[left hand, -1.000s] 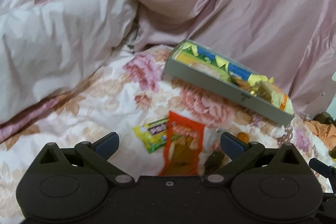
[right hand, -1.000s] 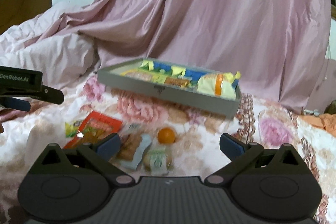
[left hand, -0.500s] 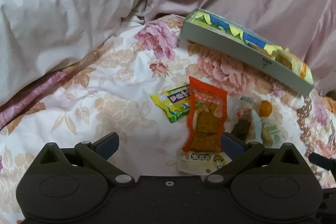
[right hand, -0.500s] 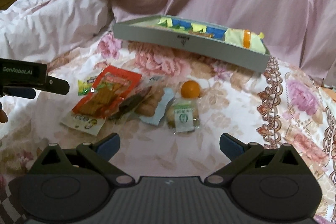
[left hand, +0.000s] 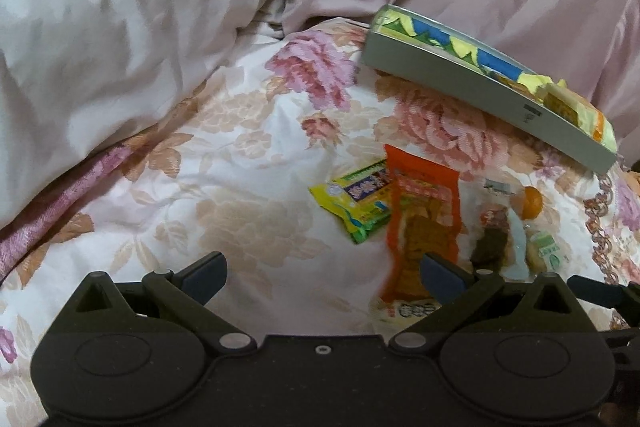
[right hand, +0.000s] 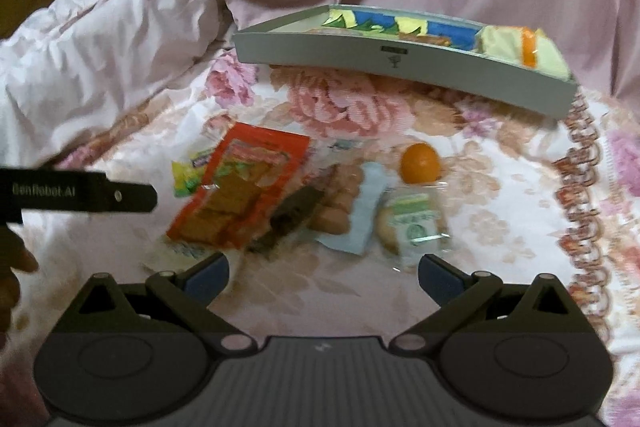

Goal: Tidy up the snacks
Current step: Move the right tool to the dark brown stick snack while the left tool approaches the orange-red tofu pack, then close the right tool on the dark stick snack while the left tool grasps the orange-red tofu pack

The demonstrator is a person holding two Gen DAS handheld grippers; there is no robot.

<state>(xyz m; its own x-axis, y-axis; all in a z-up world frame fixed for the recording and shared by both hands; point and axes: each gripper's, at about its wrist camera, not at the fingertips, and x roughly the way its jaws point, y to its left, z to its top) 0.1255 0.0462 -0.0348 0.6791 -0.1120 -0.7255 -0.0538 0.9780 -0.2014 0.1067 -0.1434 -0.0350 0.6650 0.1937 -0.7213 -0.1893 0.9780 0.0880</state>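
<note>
Both tools are spread wide and carry nothing: the left gripper (left hand: 322,273) hangs over bare floral bedspread (left hand: 224,163), and the right gripper (right hand: 323,273) over the near edge of the loose snacks. The orange packet (right hand: 244,187) lies ahead and to the left in the right wrist view, with its long axis running from near-left to far-right; in the left wrist view the same packet sits ahead and right, its lower end just beside the left tool's right fingertip (left hand: 440,273). By that I judge the left gripper the nearer (though the fisheye makes this uncertain). A yellow-green packet (left hand: 356,203) is tucked under its left edge, so a pinch across the short width would need care. The grey tray (right hand: 400,65), already holding several snacks, lies beyond the pile, its long side facing the right tool
</note>
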